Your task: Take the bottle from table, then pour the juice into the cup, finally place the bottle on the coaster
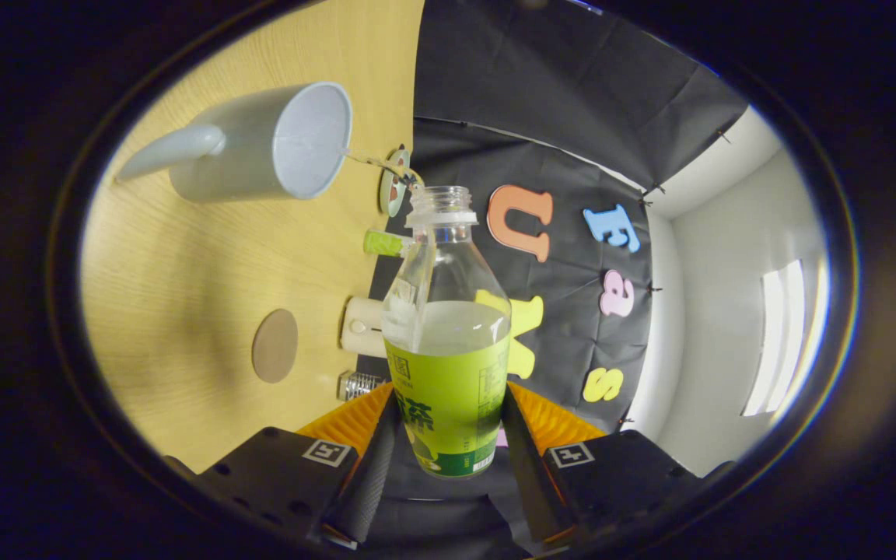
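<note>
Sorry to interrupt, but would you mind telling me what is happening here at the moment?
A person's handheld gripper has both fingers pressed on a clear plastic bottle with a green label, uncapped and partly full of pale juice. The view is rolled sideways, so the bottle appears tipped toward the white ceramic cup on the wooden table. I cannot see juice flowing. The round brown coaster lies bare, beside the fingers.
</note>
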{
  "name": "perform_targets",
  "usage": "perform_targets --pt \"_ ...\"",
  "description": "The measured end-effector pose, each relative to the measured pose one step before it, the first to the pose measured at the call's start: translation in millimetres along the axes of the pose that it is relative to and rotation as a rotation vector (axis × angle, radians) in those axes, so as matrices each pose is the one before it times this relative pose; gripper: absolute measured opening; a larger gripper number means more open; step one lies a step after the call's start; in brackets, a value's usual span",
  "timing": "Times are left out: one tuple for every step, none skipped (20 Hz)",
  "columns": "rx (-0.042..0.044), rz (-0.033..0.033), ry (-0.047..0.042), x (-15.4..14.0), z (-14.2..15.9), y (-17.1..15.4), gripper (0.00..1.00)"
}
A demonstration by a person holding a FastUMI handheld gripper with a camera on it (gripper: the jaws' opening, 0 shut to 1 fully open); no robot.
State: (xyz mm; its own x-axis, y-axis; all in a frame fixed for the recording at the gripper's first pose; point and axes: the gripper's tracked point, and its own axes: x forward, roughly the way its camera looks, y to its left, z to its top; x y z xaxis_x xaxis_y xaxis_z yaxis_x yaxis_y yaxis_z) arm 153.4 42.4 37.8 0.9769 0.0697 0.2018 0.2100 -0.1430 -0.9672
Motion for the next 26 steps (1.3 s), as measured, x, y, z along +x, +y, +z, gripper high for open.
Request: perform_targets --pt "-0.00426 -0.00231 -0.00118 -0.28 0.24 -0.95 0.78" --pt "-0.00622 -0.00282 -0.00107 0.87 0.00 -1.24 0.78" --pt "-0.00580 -0.00280 -0.00098 -1.08 -0.03 -1.00 0.78" --pt "-0.00492 -0.00027 0.00010 1.03 0.13 -0.28 0.78" --pt "-0.00344 -0.00040 0.00069 -0.40 -0.39 -0.62 0.78" --pt "-0.00368 -0.00216 -0.00273 0.95 1.24 -0.74 0.78" --pt "-0.00562 -0.00106 0.00021 -0.30 -0.29 -0.90 0.78" --pt "-0.00445 -0.00182 -0.00193 1.45 0.80 -0.35 0.78" --pt "-0.00510 -0.00108 0.00027 -0.27 -0.11 -1.07 0.78" --pt "-0.00369 -0.00109 0.00052 0.96 0.00 -0.87 0.78" --pt "-0.00393 -0.00227 -0.00069 0.26 -0.36 -0.65 0.78" --pt "-0.00495 -0.00199 0.00059 0.19 -0.11 -1.00 0.78" --pt "-0.00495 -0.00251 -0.00126 -0.85 -0.20 -0.94 0.78" --pt "-0.00346 -0.00113 -0.00005 0.46 0.44 -0.96 0.78" --pt "-0.00380 0.00013 -0.00064 -0.56 0.27 -0.30 0.78" --pt "-0.00300 -0.00051 0.00180 1.66 -0.17 -0.88 0.78" --pt "-0.00221 -0.00057 0.00097 0.27 -0.13 -0.70 0.78" --pt "-0.00349 -0.00295 -0.00003 -0.25 -0.13 -1.09 0.78" --pt "-0.00342 -0.00217 -0.00144 0.59 0.40 -1.14 0.78" --pt "-0.00600 -0.00245 -0.00008 1.83 -0.40 -1.07 0.78" --pt "-0.00578 -0.00306 -0.00305 0.09 0.62 -1.44 0.78" --pt "-0.00598 -0.00238 -0.00079 0.48 0.78 -1.92 0.78" --pt "-0.00430 -0.00228 -0.00038 -0.16 0.10 -1.07 0.78" --pt "-0.00439 -0.00154 -0.00001 0.34 -0.52 -0.34 0.78" --pt "-0.00418 -0.00135 -0.00008 -0.29 -0.11 -1.03 0.78" --pt "-0.00487 -0.00192 -0.00164 0.59 0.06 -0.83 0.78"
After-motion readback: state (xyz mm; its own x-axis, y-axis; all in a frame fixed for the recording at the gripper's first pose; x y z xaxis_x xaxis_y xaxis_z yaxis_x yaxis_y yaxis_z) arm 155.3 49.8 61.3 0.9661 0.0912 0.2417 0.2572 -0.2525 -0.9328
